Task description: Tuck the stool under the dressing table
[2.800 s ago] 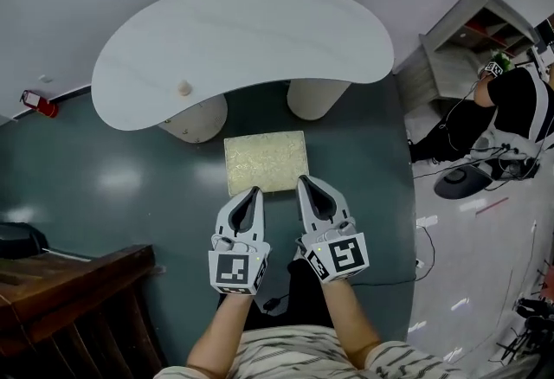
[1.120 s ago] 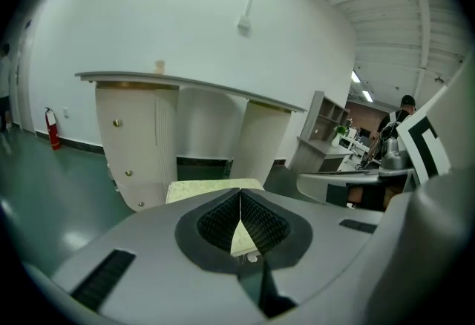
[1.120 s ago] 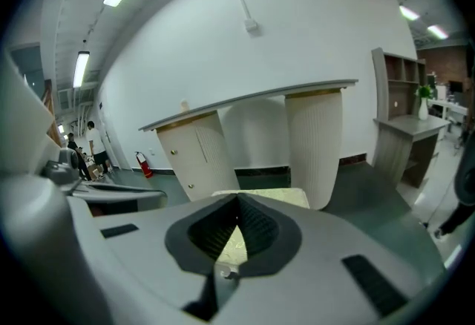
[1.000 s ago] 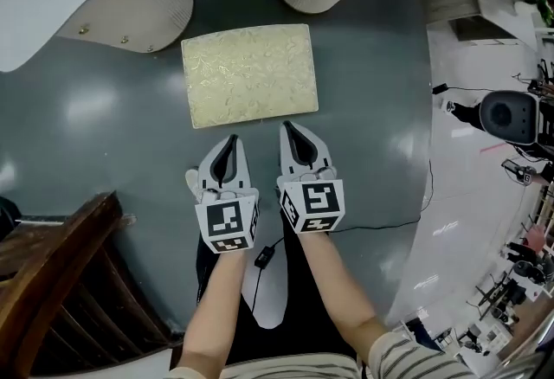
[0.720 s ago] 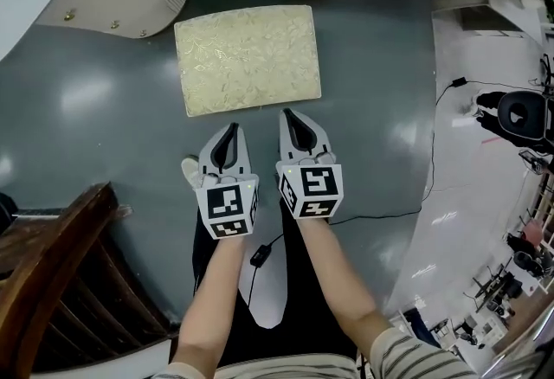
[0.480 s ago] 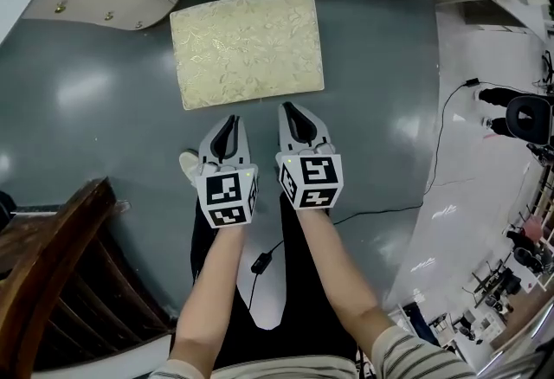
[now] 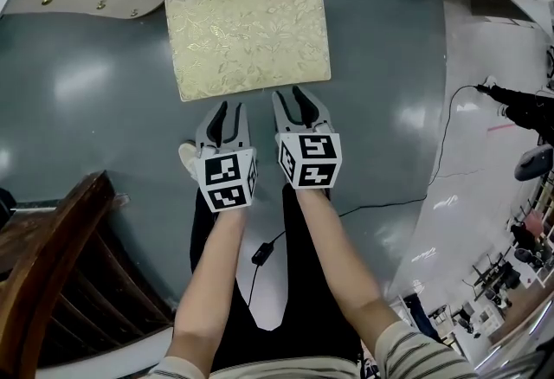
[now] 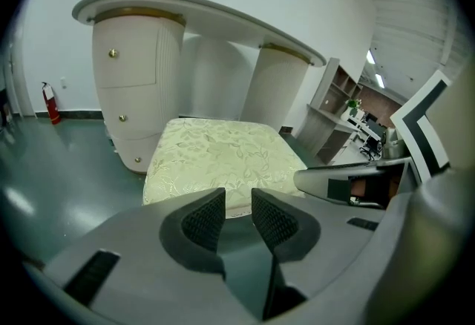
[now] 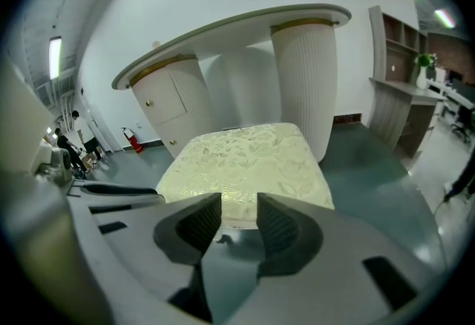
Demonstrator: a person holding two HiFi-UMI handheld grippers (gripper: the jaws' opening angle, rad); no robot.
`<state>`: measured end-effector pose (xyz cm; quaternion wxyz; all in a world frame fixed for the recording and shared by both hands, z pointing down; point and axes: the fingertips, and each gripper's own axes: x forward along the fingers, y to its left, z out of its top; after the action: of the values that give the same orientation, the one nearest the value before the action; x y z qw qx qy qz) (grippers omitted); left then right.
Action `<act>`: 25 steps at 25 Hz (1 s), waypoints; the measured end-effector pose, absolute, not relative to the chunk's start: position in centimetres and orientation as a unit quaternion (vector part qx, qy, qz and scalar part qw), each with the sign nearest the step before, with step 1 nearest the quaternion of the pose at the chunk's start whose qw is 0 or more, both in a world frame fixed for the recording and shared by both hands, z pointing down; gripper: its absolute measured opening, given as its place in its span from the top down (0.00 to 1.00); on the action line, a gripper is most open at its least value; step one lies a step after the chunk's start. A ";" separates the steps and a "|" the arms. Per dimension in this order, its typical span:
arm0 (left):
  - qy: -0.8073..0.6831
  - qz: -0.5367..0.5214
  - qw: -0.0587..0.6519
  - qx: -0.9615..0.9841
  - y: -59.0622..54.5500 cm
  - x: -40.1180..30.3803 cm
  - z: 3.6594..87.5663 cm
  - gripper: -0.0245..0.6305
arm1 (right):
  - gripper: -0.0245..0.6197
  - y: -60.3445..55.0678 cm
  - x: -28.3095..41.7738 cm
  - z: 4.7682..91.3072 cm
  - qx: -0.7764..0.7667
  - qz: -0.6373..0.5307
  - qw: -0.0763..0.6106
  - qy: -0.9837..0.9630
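Cream brocade fills the space ahead of both tongs: the stool (image 7: 248,35) stands on the grey-green floor (image 7: 95,100) with its near edge just in front of my 2 sets of tips. I hold the left tongs (image 7: 227,112) and the right tongs (image 7: 293,97) side by side, close together, and both are angled down at that edge.

The jaws of the left tongs are opening. In the left gripper view the ribbed pads stand apart, with the stool's front rim showing in the gap beyond them, and they clamp nothing. The jaws of the right tongs are opening too, a little wider. The same rim shows past their tips, and no pad presses on it. I cannot tell whether either tip touches the cushion.

Beyond the stool, straight ahead of the tongs, is the dressing table (image 8: 185,8). Its drawer pedestal (image 8: 137,86) is ahead and left of the left tongs, and its ribbed pedestal (image 9: 304,86) is ahead and right of the right tongs. Most of the seat lies on my side of the 2 pedestals. Dark wooden furniture (image 7: 48,282) sits behind and left of the left tongs.
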<state>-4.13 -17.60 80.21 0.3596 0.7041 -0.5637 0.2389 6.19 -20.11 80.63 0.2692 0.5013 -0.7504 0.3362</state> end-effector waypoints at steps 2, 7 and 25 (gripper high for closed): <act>-0.568 0.248 0.358 0.699 -17.8 -4.7 81.0 0.81 | 0.73 -20.2 6.5 81.6 0.504 0.340 0.279 -0.743; -0.581 0.274 0.353 0.680 -18.0 -6.2 83.3 0.76 | 0.68 -20.7 7.5 84.0 0.513 0.343 0.299 -0.728; -0.592 0.300 0.366 0.652 -19.2 -7.6 86.3 0.75 | 0.68 -21.7 8.3 86.4 0.514 0.351 0.325 -0.713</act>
<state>-7.61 -19.23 86.33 0.3662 0.6524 -0.5919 0.2997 8.34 -21.72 86.36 0.3248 0.5135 -0.7126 0.3508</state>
